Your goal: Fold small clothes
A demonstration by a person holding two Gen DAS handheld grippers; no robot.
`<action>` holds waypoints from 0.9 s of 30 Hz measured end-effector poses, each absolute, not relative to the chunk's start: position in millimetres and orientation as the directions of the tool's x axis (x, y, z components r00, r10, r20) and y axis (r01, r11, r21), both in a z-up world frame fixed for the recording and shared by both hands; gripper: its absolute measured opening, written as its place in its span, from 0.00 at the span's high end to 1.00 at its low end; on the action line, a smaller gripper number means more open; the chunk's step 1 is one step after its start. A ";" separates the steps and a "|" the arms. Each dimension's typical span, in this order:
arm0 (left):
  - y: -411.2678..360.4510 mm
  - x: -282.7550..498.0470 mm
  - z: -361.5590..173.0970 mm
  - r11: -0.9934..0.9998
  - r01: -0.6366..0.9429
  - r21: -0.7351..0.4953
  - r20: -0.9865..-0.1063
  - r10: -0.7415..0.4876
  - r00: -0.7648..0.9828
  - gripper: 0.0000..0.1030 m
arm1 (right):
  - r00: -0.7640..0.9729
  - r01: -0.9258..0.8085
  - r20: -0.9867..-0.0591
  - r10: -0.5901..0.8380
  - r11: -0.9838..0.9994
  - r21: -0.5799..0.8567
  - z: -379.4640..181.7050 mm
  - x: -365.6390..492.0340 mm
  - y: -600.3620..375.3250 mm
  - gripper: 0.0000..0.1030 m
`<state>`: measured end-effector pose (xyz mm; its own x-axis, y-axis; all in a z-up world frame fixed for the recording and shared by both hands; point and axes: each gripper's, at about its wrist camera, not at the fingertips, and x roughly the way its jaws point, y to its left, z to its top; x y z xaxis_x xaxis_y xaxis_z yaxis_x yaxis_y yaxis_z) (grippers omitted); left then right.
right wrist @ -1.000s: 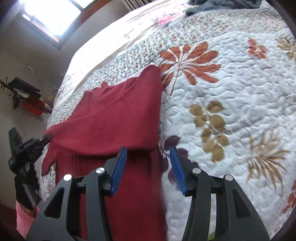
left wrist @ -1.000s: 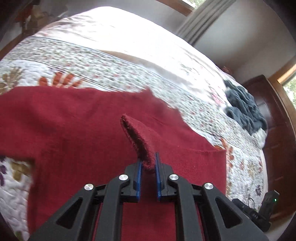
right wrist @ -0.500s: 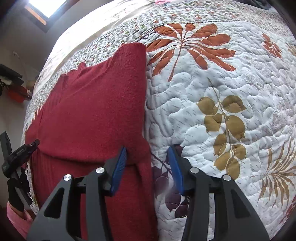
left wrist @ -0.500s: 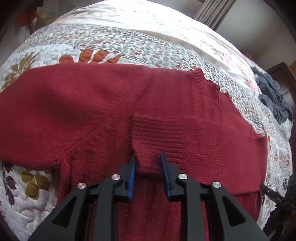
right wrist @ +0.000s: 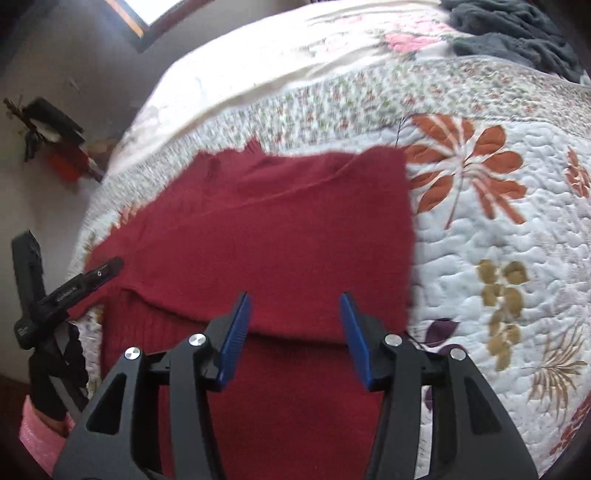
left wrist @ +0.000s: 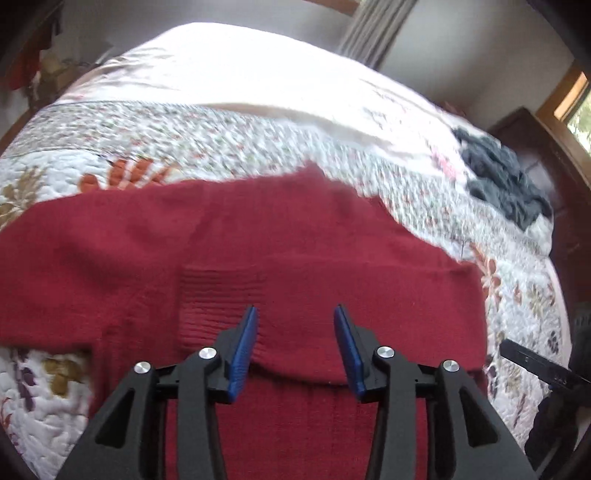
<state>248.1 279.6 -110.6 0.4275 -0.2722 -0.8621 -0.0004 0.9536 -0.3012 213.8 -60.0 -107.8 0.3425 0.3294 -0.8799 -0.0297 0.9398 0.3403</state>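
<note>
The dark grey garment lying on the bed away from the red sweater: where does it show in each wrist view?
Left wrist: dark grey garment at the right edge, upper half.
Right wrist: at the top right corner, partly cut off.
Shared landmark: the red sweater, centre of both views, on the floral quilt.

Both views close above sweater [left wrist: 295,251].

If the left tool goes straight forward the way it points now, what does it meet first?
Most likely the red sweater: the open left tool points down at its folded sleeve, though depth is unclear.
</note>
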 end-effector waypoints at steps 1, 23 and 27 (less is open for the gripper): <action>276.2 249.8 -121.1 0.957 -0.006 -0.290 -0.877 -0.263 0.403 0.58 | 0.326 -0.021 -0.887 0.327 0.940 0.339 -115.9 215.4 -57.7 0.52; 287.2 230.1 -126.7 0.951 -0.010 -0.309 -0.871 -0.278 0.406 0.56 | 0.288 0.011 -0.911 0.294 0.950 0.311 -141.1 203.8 -48.9 0.43; 341.6 199.4 -98.2 0.943 -0.068 -0.327 -0.835 -0.254 0.488 0.51 | 0.322 -0.101 -0.886 0.332 0.943 0.317 -103.3 183.5 -24.0 0.34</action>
